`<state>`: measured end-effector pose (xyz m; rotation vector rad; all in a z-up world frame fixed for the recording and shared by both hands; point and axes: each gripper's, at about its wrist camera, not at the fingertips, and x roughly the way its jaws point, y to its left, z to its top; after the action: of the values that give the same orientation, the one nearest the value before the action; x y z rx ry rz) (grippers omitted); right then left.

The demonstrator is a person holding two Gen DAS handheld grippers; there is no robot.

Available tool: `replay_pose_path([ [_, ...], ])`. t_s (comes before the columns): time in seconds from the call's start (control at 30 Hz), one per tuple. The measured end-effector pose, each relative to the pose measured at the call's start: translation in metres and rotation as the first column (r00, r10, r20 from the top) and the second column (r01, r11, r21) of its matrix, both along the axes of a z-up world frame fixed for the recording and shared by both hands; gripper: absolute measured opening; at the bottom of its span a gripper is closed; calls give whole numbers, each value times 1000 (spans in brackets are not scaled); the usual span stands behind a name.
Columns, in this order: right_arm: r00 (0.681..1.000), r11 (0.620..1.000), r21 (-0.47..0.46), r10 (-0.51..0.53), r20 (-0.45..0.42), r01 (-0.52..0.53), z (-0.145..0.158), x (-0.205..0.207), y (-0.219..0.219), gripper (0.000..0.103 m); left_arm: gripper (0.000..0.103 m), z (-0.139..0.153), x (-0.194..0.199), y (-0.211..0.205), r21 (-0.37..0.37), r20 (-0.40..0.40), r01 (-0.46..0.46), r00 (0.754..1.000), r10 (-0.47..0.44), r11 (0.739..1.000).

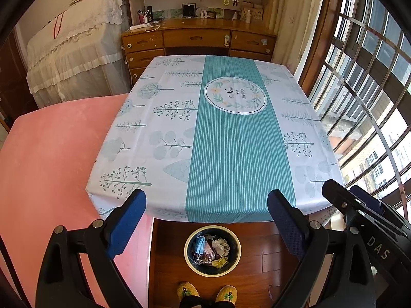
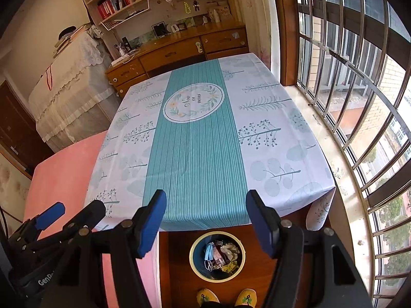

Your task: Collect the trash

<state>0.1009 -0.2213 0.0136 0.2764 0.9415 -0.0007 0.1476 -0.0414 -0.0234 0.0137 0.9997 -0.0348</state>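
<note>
Your left claw hangs with its 2 blue pads spread wide and nothing between them; your right claw is likewise parted and empty. The trash bin stands on the wooden floor at 6 o'clock from both claws, below the bench's near edge. Inside it lie a blue face mask, crumpled paper and a yellow scrap. Your yellow slippers sit just beyond it.

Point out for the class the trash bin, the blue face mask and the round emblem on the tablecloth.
trash bin (image 1: 189, 263): left wrist view, on its pale rim.
blue face mask (image 1: 200, 245): left wrist view, on its pleated middle.
round emblem (image 2: 193, 102): right wrist view, on its white centre.
</note>
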Motion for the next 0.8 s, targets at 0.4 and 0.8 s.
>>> replay_pose_path([
  [0.4,1000,1000,-2,-5,8,5,3,-3,2,65,94,3,-6,2,6,9,9,1000,-9,1000],
  [0.8,1000,1000,-6,-6,12,6,5,-6,3,65,94,5,-11,3,13,13,9,1000,-9,1000],
])
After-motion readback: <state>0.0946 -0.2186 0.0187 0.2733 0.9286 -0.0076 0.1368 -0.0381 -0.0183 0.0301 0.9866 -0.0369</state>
